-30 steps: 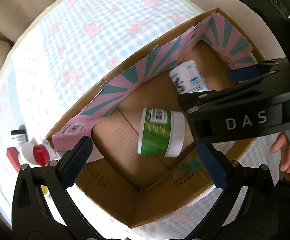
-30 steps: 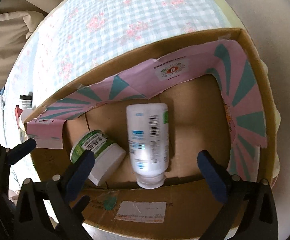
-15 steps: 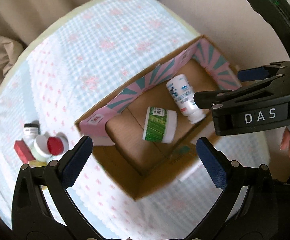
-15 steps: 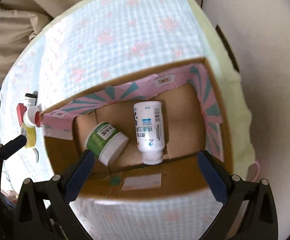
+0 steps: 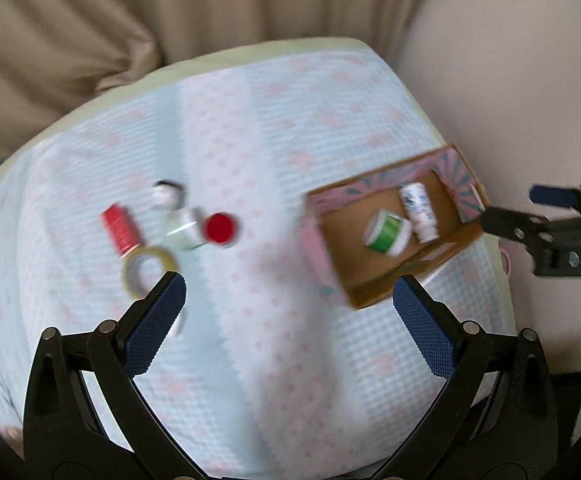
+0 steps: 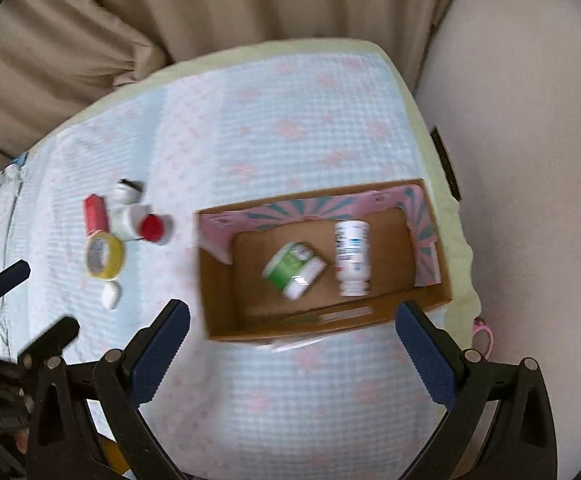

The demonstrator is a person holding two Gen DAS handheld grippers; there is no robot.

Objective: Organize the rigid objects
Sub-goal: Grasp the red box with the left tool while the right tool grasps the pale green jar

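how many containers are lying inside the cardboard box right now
2. A green-labelled jar lies on its side near the middle of the cardboard box, and a white bottle lies beside it toward the right. Nothing else shows inside.

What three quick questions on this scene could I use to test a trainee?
1. True or false: both tongs, left and right, are open and empty.
2. How many containers lie in the box?
3. The tape roll is: A) in the box, B) on the cloth left of the box, C) held by the tongs.

Key: 1 true; 2 two, the green jar and the white bottle; 3 B.
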